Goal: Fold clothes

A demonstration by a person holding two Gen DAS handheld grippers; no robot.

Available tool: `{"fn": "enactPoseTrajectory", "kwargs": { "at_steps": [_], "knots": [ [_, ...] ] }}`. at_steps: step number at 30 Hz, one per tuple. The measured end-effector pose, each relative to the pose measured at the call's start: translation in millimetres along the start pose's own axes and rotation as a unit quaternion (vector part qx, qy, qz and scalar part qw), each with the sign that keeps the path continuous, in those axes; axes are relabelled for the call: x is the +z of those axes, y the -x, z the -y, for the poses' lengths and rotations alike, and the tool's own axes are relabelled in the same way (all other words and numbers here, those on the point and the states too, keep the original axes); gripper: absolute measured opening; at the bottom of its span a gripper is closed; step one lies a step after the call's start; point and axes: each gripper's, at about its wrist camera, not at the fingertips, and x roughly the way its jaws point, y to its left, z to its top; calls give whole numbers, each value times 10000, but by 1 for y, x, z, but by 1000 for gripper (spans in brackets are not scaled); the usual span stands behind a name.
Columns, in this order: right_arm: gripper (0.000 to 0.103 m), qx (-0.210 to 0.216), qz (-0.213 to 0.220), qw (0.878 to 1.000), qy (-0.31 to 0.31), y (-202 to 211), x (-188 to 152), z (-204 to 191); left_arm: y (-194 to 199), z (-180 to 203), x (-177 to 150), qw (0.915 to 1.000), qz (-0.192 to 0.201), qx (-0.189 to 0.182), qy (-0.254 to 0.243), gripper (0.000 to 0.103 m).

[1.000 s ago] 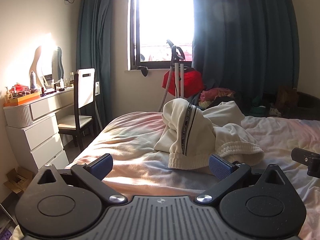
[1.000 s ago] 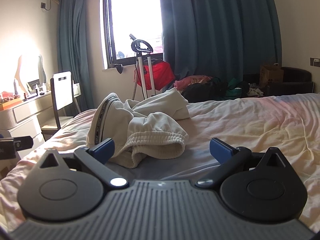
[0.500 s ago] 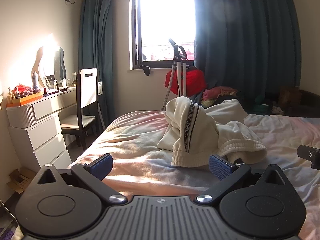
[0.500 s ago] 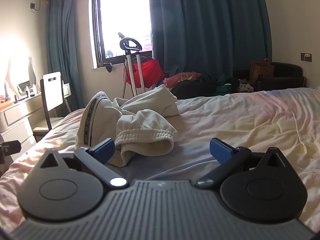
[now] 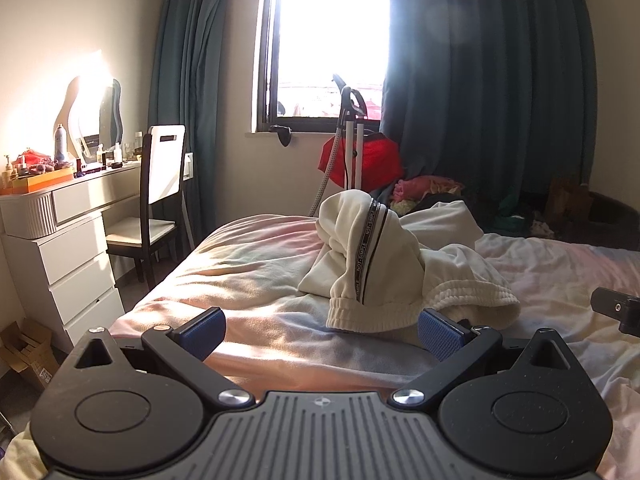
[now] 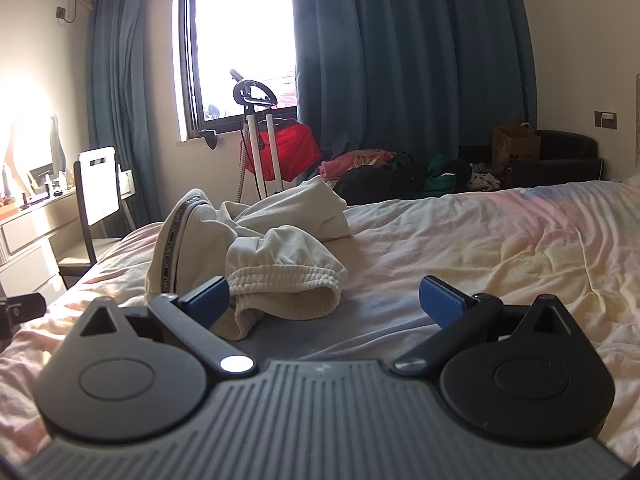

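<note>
A crumpled cream pair of sweatpants (image 5: 384, 264) with a black-and-white side stripe lies in a heap on the bed (image 5: 248, 264); its elastic waistband faces me. It also shows in the right wrist view (image 6: 256, 248). My left gripper (image 5: 320, 328) is open and empty, just short of the heap, low over the bed. My right gripper (image 6: 324, 300) is open and empty, with its left finger (image 6: 206, 300) close in front of the waistband. The tip of the right gripper shows at the right edge of the left wrist view (image 5: 618, 312).
A white dresser (image 5: 52, 248) with toiletries and a chair (image 5: 156, 200) stand left of the bed. A garment steamer (image 5: 352, 148) with a red item stands by the window. A pile of clothes (image 6: 400, 172) and a dark armchair (image 6: 560, 156) lie beyond the bed.
Both grippers have shifted slightly; the right wrist view has swung right, so the sweatpants sit further left in it. Both grippers stay open and empty.
</note>
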Motion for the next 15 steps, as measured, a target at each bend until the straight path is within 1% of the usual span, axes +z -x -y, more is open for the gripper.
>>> {"fn": "enactPoseTrajectory", "kwargs": {
  "at_steps": [9, 13, 15],
  "knots": [
    [103, -223, 27, 9997, 67, 5, 14, 2, -7, 7, -6, 9999, -26, -2, -147, 103],
    [103, -16, -94, 9998, -188, 4, 17, 10, -12, 11, -11, 9997, -28, 101, -234, 103],
    [103, 59, -160, 9989, -426, 4, 18, 16, -16, 13, -14, 9992, 1, 274, -289, 103]
  ]
}}
